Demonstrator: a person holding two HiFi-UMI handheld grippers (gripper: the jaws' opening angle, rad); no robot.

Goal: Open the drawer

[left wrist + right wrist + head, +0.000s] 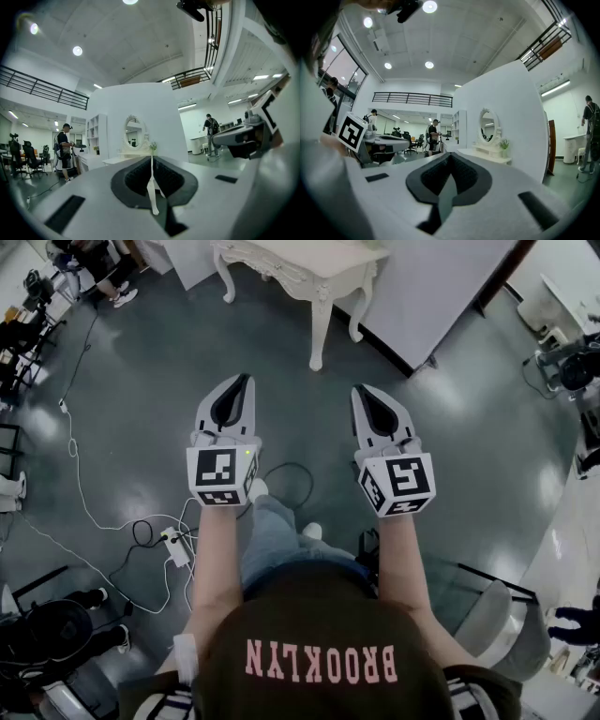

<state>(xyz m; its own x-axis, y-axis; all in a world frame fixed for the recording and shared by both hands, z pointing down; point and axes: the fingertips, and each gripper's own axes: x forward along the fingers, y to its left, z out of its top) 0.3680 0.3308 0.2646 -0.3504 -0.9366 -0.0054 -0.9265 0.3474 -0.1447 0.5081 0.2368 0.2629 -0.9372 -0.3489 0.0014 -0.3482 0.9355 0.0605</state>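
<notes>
Both tools are clenched with nothing in them. The left tool (pixel 245 380) has its jaws pressed together in the left gripper view, and the right tool (pixel 360 389) shows the same in its own view. Both are held level, side by side, well short of the target.

The drawer should sit in the front rail of the white dressing table (pixel 314 257), straight ahead across bare floor (pixel 450 427), with an oval mirror (pixel 487 123) on top. No view shows a drawer front or knob clearly enough to place it.

Handling, as a guess:
- Small painted wood drawer, so light and stiff, and probably low-friction once moving.
- Glossy paint is slippery. Clamp the knob or pull at centre, not the face edge.
- The table stands on thin carved legs (pixel 320 329) and looks light. A hard or off-axis tug may drag the table or rack the drawer, so pull slow and straight.
</notes>
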